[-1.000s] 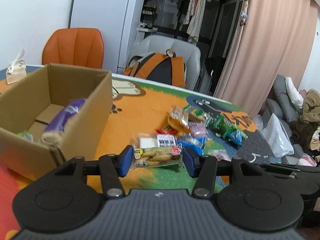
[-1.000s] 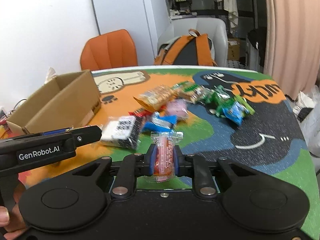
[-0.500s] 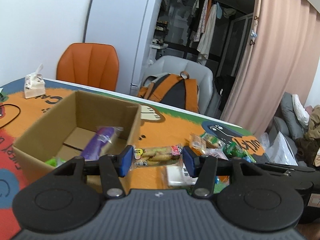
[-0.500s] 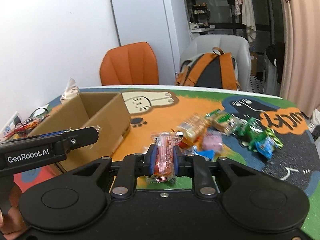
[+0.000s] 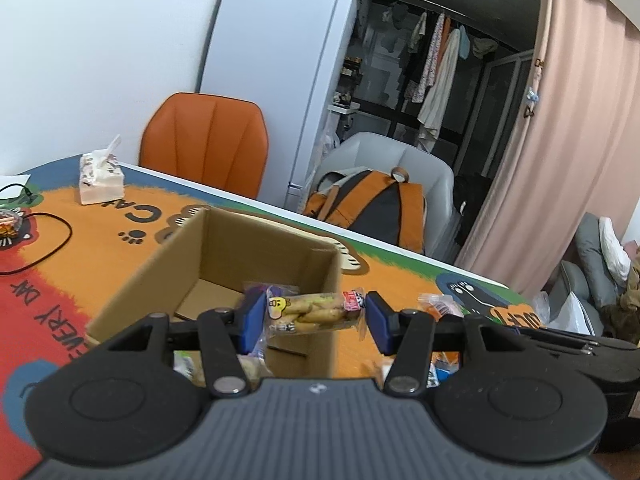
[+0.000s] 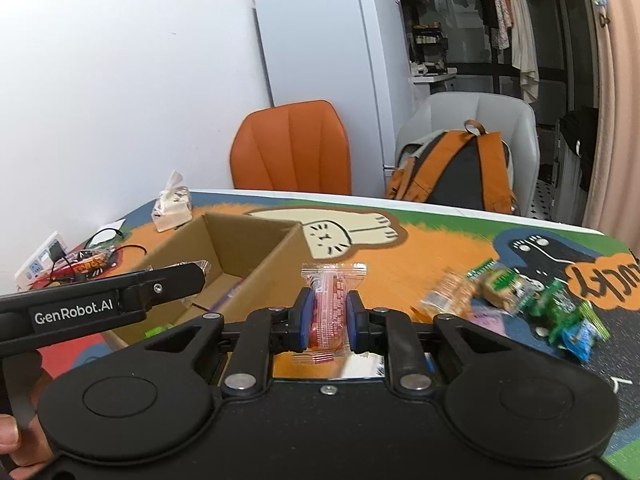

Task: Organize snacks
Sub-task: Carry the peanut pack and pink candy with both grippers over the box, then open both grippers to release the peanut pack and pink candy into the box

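Observation:
My left gripper point(image 5: 316, 318) is shut on a clear yellow snack packet point(image 5: 314, 312), held crosswise above the near right corner of the open cardboard box point(image 5: 180, 256). A purple snack point(image 5: 260, 292) lies inside the box. My right gripper point(image 6: 327, 318) is shut on a small red-and-clear snack packet point(image 6: 330, 304), held upright just right of the box point(image 6: 256, 256). The left gripper's body point(image 6: 100, 300) shows in the right wrist view over the box. Loose snacks point(image 6: 516, 300) lie on the mat to the right.
A tissue pack point(image 5: 100, 180) and a black cable point(image 5: 48, 240) lie left of the box. An orange chair point(image 5: 204, 140) and a grey chair with an orange backpack point(image 5: 376, 208) stand behind the table. A power strip point(image 6: 40, 260) sits at the left edge.
Both grippers have lifted and moved left toward the box with their packets. The left one now hangs over the box's corner; the snack pile has dropped back to the right.

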Demonstrator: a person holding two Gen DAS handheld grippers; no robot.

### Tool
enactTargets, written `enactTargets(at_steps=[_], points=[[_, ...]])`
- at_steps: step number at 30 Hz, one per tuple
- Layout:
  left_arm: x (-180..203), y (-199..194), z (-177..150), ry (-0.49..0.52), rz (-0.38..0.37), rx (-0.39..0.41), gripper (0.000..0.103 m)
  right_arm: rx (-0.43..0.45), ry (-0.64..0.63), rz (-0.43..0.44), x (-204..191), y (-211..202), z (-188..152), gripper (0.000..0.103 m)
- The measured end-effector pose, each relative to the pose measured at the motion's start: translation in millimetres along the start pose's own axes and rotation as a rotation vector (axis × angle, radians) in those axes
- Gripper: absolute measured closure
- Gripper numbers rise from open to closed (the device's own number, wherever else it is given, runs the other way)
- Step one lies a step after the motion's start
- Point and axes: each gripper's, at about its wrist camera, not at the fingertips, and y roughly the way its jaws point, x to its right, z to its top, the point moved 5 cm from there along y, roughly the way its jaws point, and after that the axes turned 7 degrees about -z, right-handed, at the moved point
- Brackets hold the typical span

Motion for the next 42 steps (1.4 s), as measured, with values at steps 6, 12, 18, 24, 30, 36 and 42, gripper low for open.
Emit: enactTargets(at_steps=[6, 12, 18, 24, 30, 36, 42], points=[[-27.2, -0.4, 8.4, -0.030, 0.015, 0.002, 0.050, 0.006, -0.013, 0.011, -18.2, 7.4, 9.4, 0.084], [-51.0, -0.3, 14.5, -0.057, 0.035, -0.001, 0.050, 0.008, -0.022, 0.022, -34.1, 14.9, 15.6, 0.084], [-70.2, -0.1, 20.3, -0.081, 0.082, -0.007, 0.045, 0.012, -0.031, 0.039, -48.6, 20.5, 22.1, 0.084], [-83.4, -9.6, 23.5, -0.122, 0.083, 0.019, 0.031, 0.024, -0.058, 0.067, -68.1, 22.5, 30.5, 0.084], [-85.3, -16.5, 19.3, -0.122, 0.096, 0.014, 0.031, 0.021, -0.070, 0.099, -81.8, 25.0, 31.4, 0.084], [-90.2, -19.7, 12.7, -0.137, 0.112, 0.002, 0.027, 0.008, -0.051, 0.129, -85.2, 25.7, 32.2, 0.070], [-86.0, -20.8, 12.4, -0.132, 0.111, -0.003, 0.021, 0.005, -0.032, 0.103, -73.2, 20.6, 29.1, 0.070]])
